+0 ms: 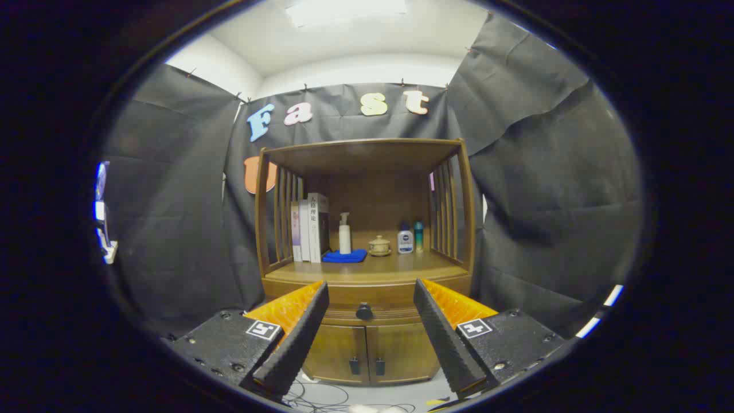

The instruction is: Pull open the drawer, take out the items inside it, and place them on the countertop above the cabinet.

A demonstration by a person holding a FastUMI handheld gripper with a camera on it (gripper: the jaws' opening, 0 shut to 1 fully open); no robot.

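Wood everywhere on this one: we're facing a brown cabinet with a smooth, slightly glossy finish, slatted side rails and a flat roof over an open shelf. The gripper has its two fingers spread wide apart, holding nothing, ridged wedge shapes with a rough textured face. Straight ahead at 12 o'clock from the gap between them sits the drawer, shut, with a round dark knob. It's beyond the fingertips, not touching. Just below it are two small doors with dark handles.

The countertop above the drawer is already kinda busy. From about 11 o'clock of the knob going right: a few upright books against the slats, a white pump bottle standing by a folded blue cloth, a little tan lidded pot on a saucer, a small white bottle with a blue label, and a slim teal bottle. One book spine has printing, too small for us to read.

Black wrinkly cloth hangs all around, and thin cables lie on the pale floor down at 6 o'clock.
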